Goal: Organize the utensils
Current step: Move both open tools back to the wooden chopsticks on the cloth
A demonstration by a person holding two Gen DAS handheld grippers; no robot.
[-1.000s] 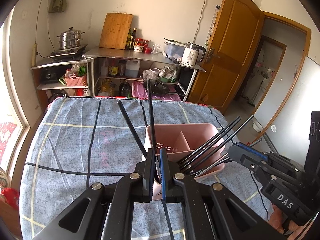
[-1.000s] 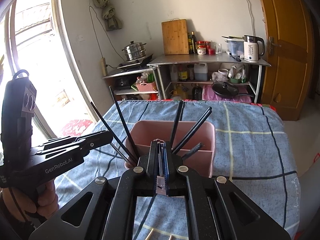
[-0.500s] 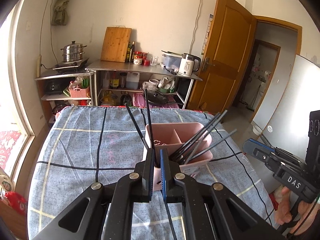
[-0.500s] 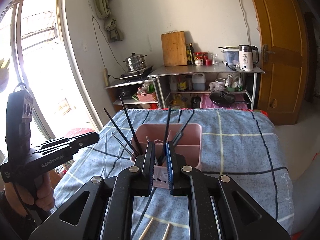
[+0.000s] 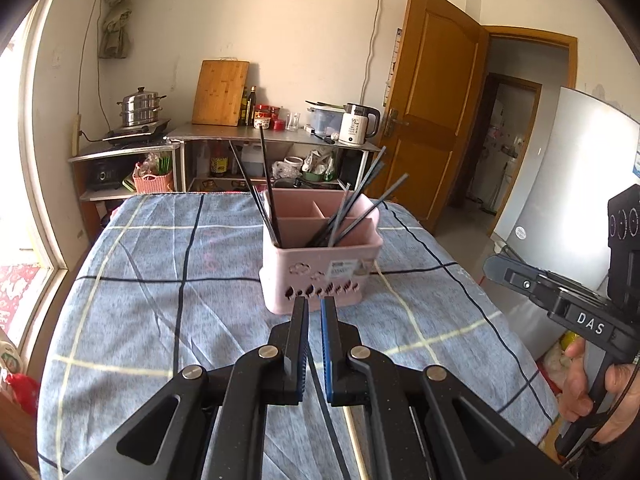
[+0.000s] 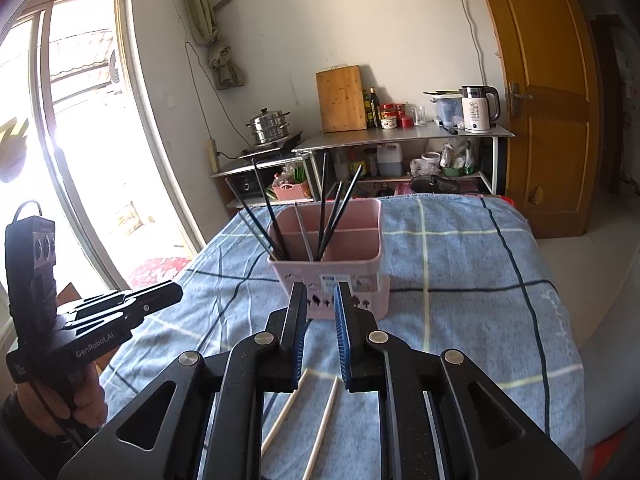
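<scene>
Both grippers are matte black with speckled linkage arms, round silver pivot screws and ribbed blue finger pads. The left gripper point(image 5: 314, 308) has white "GenRobot.AI" lettering, the right gripper point(image 6: 320, 294) says "DAS".

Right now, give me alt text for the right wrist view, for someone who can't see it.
The right gripper, jaws slightly apart with nothing between them, faces a pink utensil caddy holding black chopsticks on a blue plaid tablecloth. Two pale wooden chopsticks lie beneath it; the left gripper is alongside.

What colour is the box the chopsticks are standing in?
The box is pale pink, with small dark cut-out shapes along its front. It shows best in the left wrist view.
</scene>
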